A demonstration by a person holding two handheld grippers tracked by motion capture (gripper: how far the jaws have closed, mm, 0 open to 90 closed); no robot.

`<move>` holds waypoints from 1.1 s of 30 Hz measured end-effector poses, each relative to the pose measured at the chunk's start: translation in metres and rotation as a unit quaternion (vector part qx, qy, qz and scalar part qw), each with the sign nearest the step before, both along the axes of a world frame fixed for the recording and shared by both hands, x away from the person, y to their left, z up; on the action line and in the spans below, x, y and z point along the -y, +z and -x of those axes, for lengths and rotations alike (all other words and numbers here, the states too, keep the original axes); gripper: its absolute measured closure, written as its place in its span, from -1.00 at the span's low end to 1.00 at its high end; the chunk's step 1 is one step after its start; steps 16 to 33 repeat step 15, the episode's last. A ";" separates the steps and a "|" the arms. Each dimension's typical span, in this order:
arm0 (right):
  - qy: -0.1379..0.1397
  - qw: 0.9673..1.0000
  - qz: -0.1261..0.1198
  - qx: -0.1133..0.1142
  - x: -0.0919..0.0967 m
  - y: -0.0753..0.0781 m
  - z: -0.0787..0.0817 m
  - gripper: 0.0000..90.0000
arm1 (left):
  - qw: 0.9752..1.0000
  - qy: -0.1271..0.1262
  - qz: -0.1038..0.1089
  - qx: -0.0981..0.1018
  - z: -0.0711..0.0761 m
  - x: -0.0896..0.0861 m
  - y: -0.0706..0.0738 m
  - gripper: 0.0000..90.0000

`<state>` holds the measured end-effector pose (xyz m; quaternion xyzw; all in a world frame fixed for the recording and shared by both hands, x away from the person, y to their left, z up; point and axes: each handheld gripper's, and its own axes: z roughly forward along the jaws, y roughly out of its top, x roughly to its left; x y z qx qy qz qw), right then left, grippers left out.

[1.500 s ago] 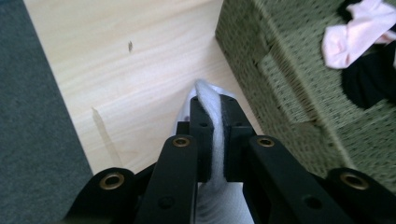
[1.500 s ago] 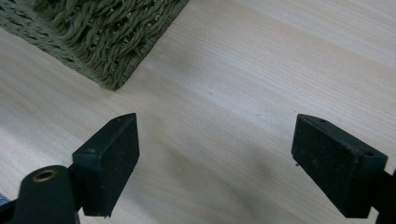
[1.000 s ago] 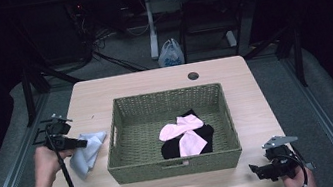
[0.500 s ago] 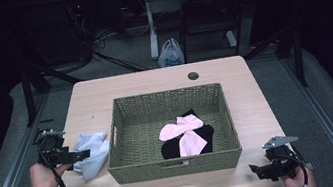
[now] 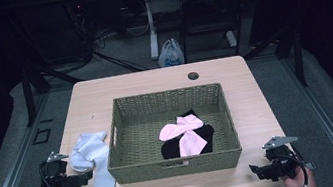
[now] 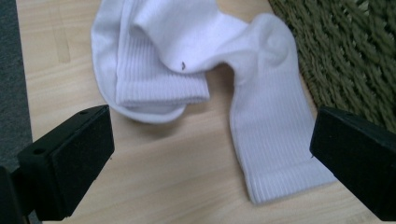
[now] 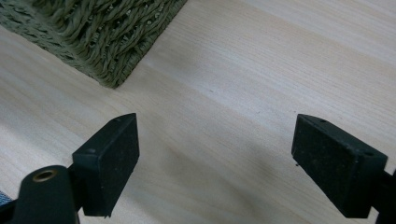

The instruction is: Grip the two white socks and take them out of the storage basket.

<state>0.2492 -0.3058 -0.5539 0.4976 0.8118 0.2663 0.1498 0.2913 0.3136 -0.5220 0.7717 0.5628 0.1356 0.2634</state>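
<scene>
Two white socks (image 5: 91, 156) lie crumpled on the wooden table, just left of a green wicker basket (image 5: 176, 165). My left gripper (image 5: 84, 177) sits at the near left of the table, pointing at the socks. Its jaws have just been opening and now stand wide. In the left gripper view the white socks (image 6: 205, 79) lie ahead of the left gripper (image 6: 210, 163), and neither pad presses on them. Inside the basket are pink socks (image 5: 183, 134) on a black sock (image 5: 204, 133). At the near right corner my right gripper (image 5: 256, 169) hovers open over bare wood (image 7: 215, 163).
The basket's corner (image 7: 107, 42) lies ahead and left of the right jaws. A round cable hole (image 5: 193, 75) is at the table's far edge. A plastic bag (image 5: 170, 55) and desk legs stand on the floor beyond. The basket wall (image 6: 355, 51) runs beside the socks.
The left gripper let go of the white socks, opened wide and drew back toward the near edge. The socks now rest on the table. The right gripper stayed put.
</scene>
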 end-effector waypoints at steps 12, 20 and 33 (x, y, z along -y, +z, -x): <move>0.003 1.000 0.004 0.002 -0.001 0.001 0.000 -0.67 | 1.000 0.003 -0.016 -0.011 0.014 0.005 -0.025 -1.00; 0.003 1.000 0.005 0.002 -0.001 0.001 -0.001 -0.67 | 1.000 0.002 -0.017 0.000 0.013 0.006 -0.024 -1.00; 0.003 1.000 0.005 0.002 -0.001 0.001 -0.001 -0.67 | 1.000 0.002 -0.017 0.000 0.013 0.006 -0.024 -1.00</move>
